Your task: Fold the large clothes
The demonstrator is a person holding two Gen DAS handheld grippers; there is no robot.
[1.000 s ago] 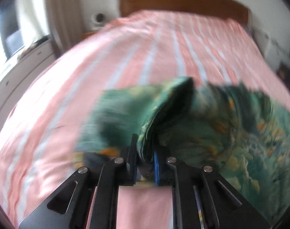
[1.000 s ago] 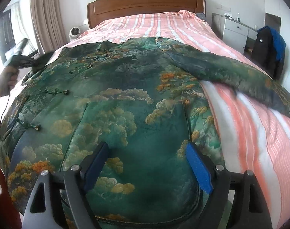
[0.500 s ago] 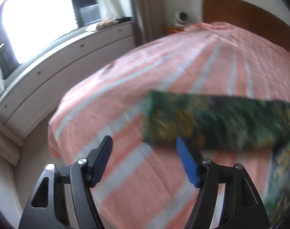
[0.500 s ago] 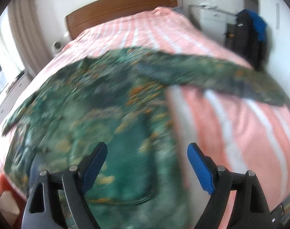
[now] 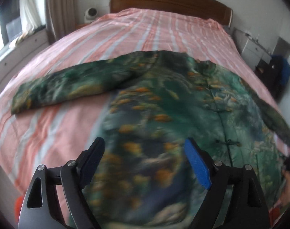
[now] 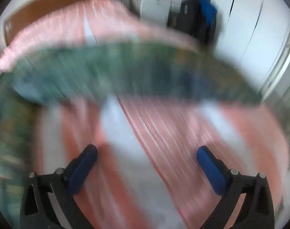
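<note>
The jacket [image 5: 164, 105] lies spread flat on the bed [image 5: 68, 43], 1 sleeve [image 5: 64, 87] stretched sideways. Left gripper [image 5: 145, 152] and right gripper [image 6: 147, 152] have just been opening, fingers spread, nothing between them.

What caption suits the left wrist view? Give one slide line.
Open left gripper hovers over a green patterned jacket spread on the pink striped bed, one sleeve stretched out sideways.

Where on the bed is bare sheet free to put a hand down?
Bare striped sheet lies below the spread left sleeve, beside the jacket body. More lies between the collar and the headboard, and below the right sleeve. The middle is covered.
</note>
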